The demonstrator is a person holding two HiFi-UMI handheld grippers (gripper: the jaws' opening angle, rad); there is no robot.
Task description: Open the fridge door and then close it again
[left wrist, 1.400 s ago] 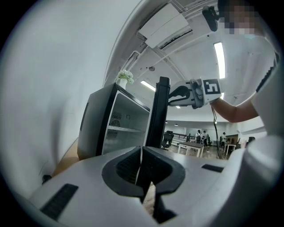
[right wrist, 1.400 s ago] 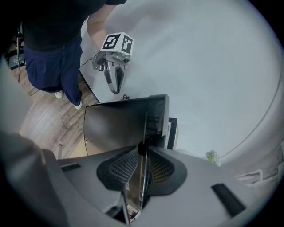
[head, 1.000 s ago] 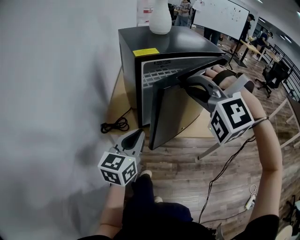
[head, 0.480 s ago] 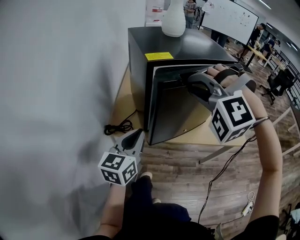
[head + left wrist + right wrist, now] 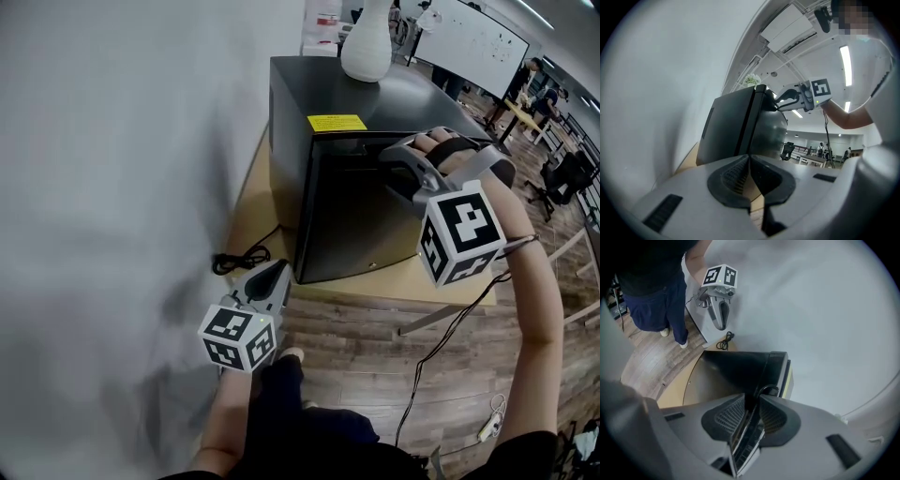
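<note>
A small black fridge (image 5: 309, 94) stands on a low wooden board against the white wall. Its door (image 5: 347, 216) lies almost flat against the cabinet. My right gripper (image 5: 389, 161) reaches over the door's top edge. In the right gripper view the door (image 5: 731, 371) runs between the pads of my right gripper (image 5: 751, 401), which still flank it closely while the jaws are opening. My left gripper (image 5: 272, 274) hangs low at the fridge's front left corner, apart from it, shut on nothing. The left gripper view shows its pads (image 5: 736, 173) meeting before the fridge (image 5: 726, 131).
A white vase (image 5: 367, 47) stands on the fridge top, near a yellow label (image 5: 336, 123). A black cable (image 5: 239, 261) lies coiled on the wooden board (image 5: 253, 197) by the wall. More cable trails over the plank floor (image 5: 450, 375). Desks and people are far behind.
The door has swung from half open to nearly flat against the cabinet, hiding the shelves. My right gripper travelled with it towards the fridge. My left gripper stayed low near the corner.
</note>
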